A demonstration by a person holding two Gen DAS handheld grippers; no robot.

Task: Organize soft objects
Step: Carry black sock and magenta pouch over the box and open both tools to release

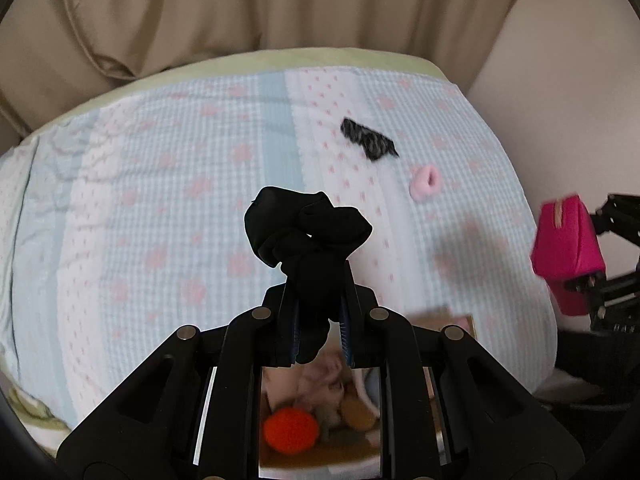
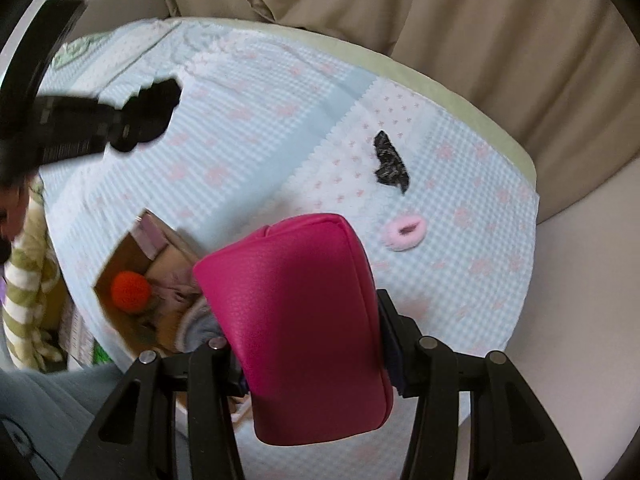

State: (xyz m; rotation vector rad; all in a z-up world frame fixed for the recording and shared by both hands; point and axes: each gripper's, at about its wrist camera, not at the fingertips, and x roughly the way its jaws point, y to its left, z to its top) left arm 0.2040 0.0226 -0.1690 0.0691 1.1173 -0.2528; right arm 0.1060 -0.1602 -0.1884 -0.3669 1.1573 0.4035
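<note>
Black scrunchie (image 1: 306,236) is pinched in the left claw (image 1: 318,320) above the cardboard box (image 2: 120,264); the right claw (image 2: 312,364) grips a magenta pouch (image 2: 296,320). A pink scrunchie (image 2: 403,232) lies on the bed (image 1: 160,184).

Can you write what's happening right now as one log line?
left gripper: holds black scrunchie | right gripper: holds pink pouch | box: below | bed: pink hair tie, dark scrunchie

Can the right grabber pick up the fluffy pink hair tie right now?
Probably not yet. The right gripper has its jaws full with the magenta pouch. The pink hair tie lies in the open on the bedspread, with nothing covering it.
</note>
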